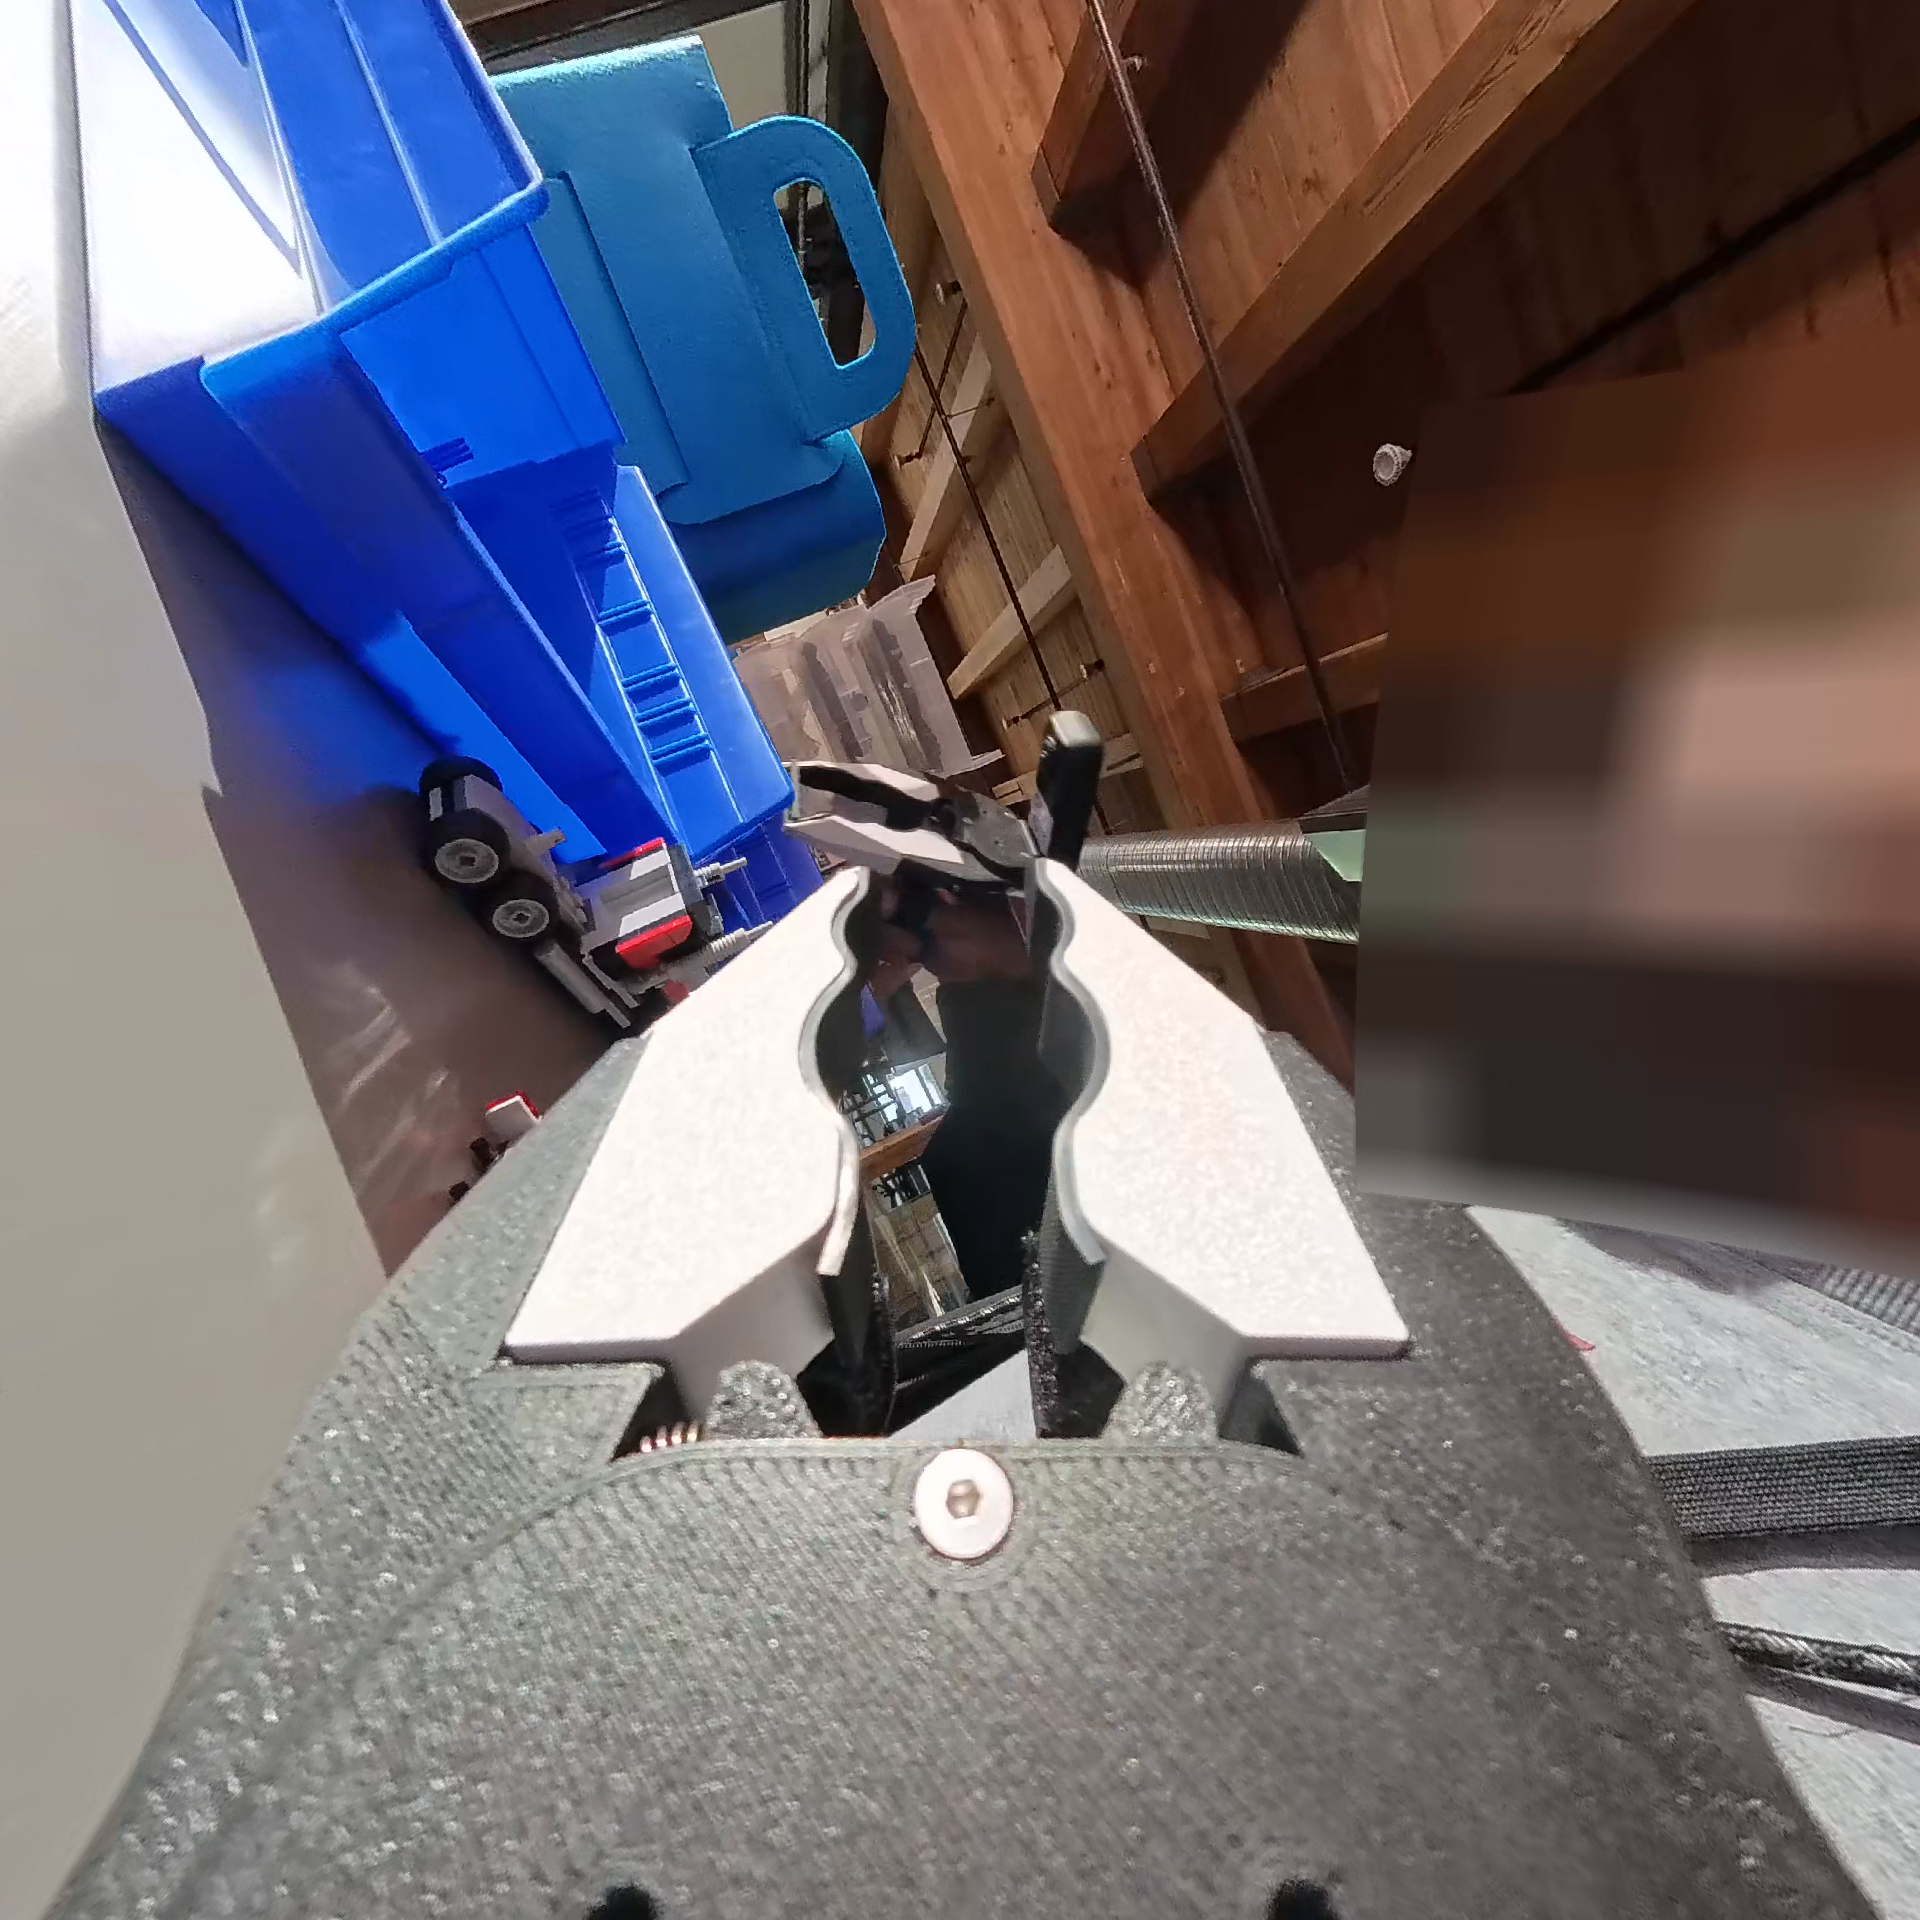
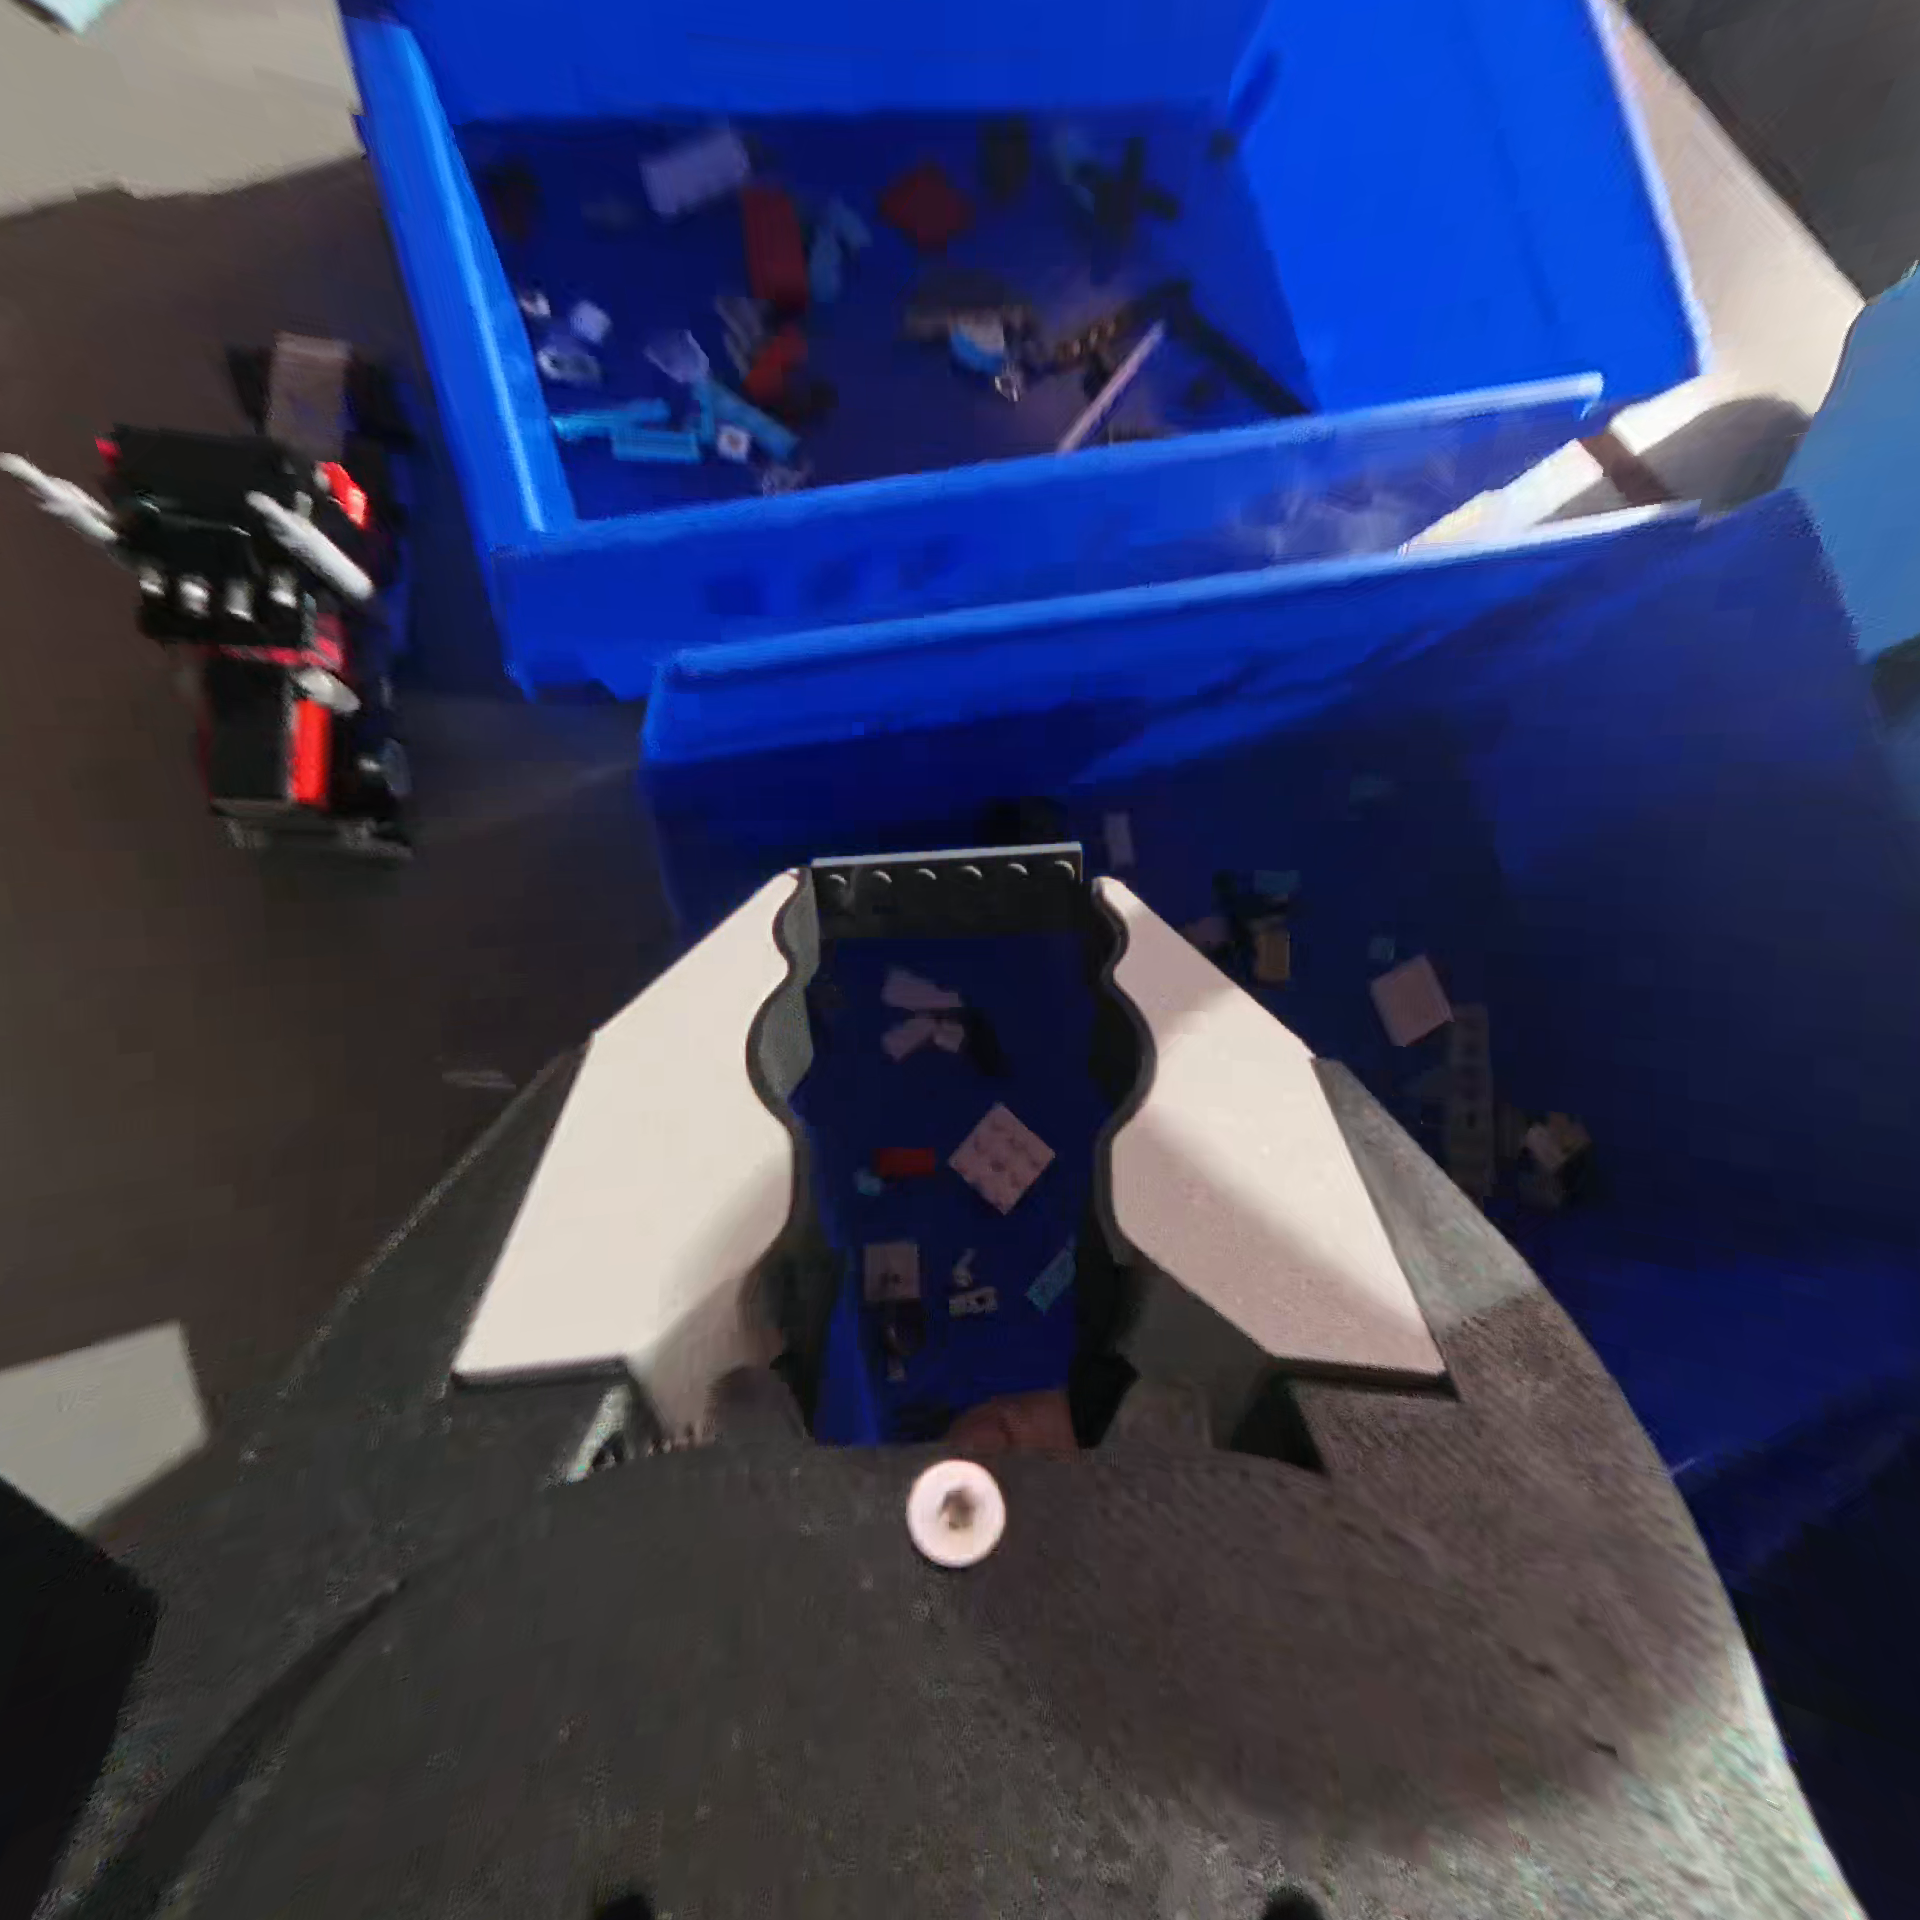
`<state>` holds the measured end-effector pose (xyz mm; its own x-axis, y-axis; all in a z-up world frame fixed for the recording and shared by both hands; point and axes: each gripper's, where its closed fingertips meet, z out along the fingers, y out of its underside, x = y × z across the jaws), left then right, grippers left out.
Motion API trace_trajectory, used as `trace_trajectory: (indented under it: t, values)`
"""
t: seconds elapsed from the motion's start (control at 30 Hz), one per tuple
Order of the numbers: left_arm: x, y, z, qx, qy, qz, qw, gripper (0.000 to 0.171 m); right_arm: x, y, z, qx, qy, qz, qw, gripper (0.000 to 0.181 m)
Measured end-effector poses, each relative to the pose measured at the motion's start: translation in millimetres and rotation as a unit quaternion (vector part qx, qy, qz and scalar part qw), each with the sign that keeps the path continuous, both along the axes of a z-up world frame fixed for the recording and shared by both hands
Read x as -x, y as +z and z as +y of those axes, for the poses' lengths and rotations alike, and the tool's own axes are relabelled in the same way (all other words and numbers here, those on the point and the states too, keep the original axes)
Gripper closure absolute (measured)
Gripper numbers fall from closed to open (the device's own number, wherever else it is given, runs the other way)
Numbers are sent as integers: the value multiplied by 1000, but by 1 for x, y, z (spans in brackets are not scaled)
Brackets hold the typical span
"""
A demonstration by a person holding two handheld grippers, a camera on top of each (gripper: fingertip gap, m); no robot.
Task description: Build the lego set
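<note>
My right gripper [image 2: 948,902] is shut on a black plate [image 2: 940,891] with a row of studs and holds it at the fingertips above the near blue bin [image 2: 1091,665], which holds several loose pieces. My left gripper [image 1: 951,883] is tilted and raised off the table. A small white, grey and black lego assembly [image 1: 899,826] sits at its tips with a black bar [image 1: 1070,764] sticking up, and the gripper seems shut on it. A partly built truck with wheels and red parts lies on the table [image 1: 566,909] and shows to the left of the bins in the right wrist view [image 2: 260,623].
A second blue bin [image 2: 1018,520] with several loose pieces stands behind the near one. The stacked blue bins [image 1: 468,540] and a light blue handled container [image 1: 790,270] are beside the truck. A person's ribbed sleeve [image 1: 1216,873] is close to my left gripper. Wooden beams [image 1: 1143,416] are behind. One gripper's finger ends stand about 30 centimetres off the other's.
</note>
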<state>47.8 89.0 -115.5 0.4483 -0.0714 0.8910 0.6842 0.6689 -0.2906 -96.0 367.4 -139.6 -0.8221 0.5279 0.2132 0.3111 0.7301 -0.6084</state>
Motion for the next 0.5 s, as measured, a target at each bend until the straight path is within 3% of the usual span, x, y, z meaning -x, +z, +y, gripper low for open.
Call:
trace_trajectory:
  t: [0.13,0.23,0.37,0.5]
  values:
    - [-1,6,3,1,1,6,1000,143,23,-19,28,-70,-10,-44,996,124]
    - [-4,9,-1,7,10,11,1000,143,58,-16,69,-134,-28,-47,990,120]
    - [-5,6,-7,4,19,7,1000,144,104,-26,123,-225,-56,-80,969,128]
    - [-8,9,-6,6,20,13,1000,144,131,-49,136,-257,-73,-137,954,143]
